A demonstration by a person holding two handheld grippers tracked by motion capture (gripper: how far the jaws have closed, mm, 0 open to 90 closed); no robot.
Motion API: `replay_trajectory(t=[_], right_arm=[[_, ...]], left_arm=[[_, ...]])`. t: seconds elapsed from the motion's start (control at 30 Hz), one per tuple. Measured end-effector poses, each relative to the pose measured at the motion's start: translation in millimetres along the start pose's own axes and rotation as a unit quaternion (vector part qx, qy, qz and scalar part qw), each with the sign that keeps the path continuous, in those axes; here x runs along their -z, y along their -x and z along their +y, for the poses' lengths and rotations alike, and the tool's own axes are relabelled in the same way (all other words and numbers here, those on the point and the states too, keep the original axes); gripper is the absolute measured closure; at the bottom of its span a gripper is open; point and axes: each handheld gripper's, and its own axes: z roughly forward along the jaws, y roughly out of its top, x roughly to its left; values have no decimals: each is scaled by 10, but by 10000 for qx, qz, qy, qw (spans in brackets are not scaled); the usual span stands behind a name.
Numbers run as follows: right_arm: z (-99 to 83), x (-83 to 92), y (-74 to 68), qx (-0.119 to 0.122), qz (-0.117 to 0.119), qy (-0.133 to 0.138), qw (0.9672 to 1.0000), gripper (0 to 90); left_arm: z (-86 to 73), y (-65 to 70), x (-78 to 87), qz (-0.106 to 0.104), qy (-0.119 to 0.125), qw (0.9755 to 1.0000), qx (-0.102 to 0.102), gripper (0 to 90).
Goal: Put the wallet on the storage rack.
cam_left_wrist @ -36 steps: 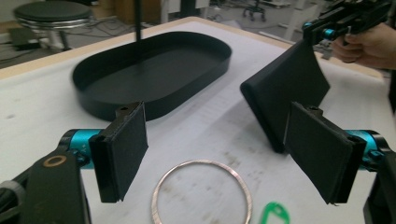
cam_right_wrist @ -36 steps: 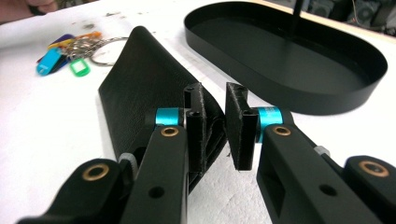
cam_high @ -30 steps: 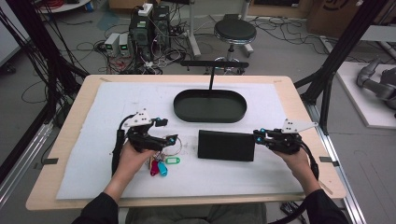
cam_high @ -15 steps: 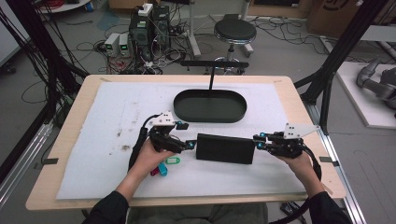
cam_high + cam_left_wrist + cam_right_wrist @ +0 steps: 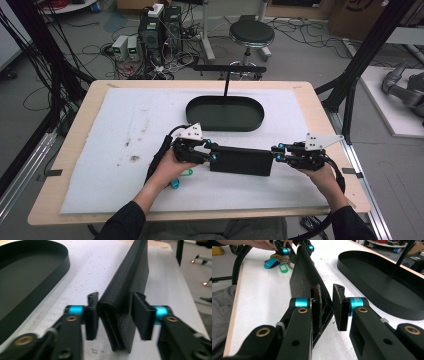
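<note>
1. While the black wallet (image 5: 241,160) stands on edge on the near white mat (image 5: 125,125), the right gripper (image 5: 275,151) clamps its right end.
2. Left gripper (image 5: 212,151), jaws just closing, brackets its left end, one pad apart.
3. Lifting toward the far tray (image 5: 225,113) looks left.

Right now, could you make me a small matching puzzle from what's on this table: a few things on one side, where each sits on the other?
Things:
1 black wallet
2 oval tray
3 key tags
4 stool

Places:
A on the floor past the table
B between the two grippers
C under the person's left hand
D on the table's far half

Pairs: 1-B, 2-D, 3-C, 4-A
</note>
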Motion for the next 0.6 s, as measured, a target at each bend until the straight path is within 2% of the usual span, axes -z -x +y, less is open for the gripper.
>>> replay_trajectory(t=[0.17,0.2,0.23,0.27,0.33,0.37,0.43,0.53,0.57,0.6], right_arm=[[-5,-14,9,-92,-40,-4,10000,737],[-4,-12,13,-102,-22,17,9999,684],[-4,-15,15,-162,-112,34,9998,608],[-6,-18,23,-230,-169,41,9996,593],[-11,-17,41,-310,-136,40,9994,581],[-17,-19,58,-468,-213,96,9986,491],[-20,-19,76,-578,-167,144,9981,477],[-17,-55,86,-696,-166,207,9972,404],[-16,-74,87,-747,-98,195,9970,402],[-14,-99,87,-739,-58,183,9971,396]], left_arm=[[-1,2,31,-101,32,9999,-63,708],[-1,10,67,-226,172,9996,-79,724],[4,16,81,-238,206,9994,-116,734],[15,30,109,-228,248,9993,-165,741],[23,39,133,-224,287,9992,-189,748],[25,52,176,-196,360,9989,-237,751],[13,57,221,-189,440,9986,-212,752],[-7,49,277,-220,511,9982,-225,753],[-19,53,327,-250,623,9975,-215,753],[-19,53,327,-250,623,9975,-215,753]])
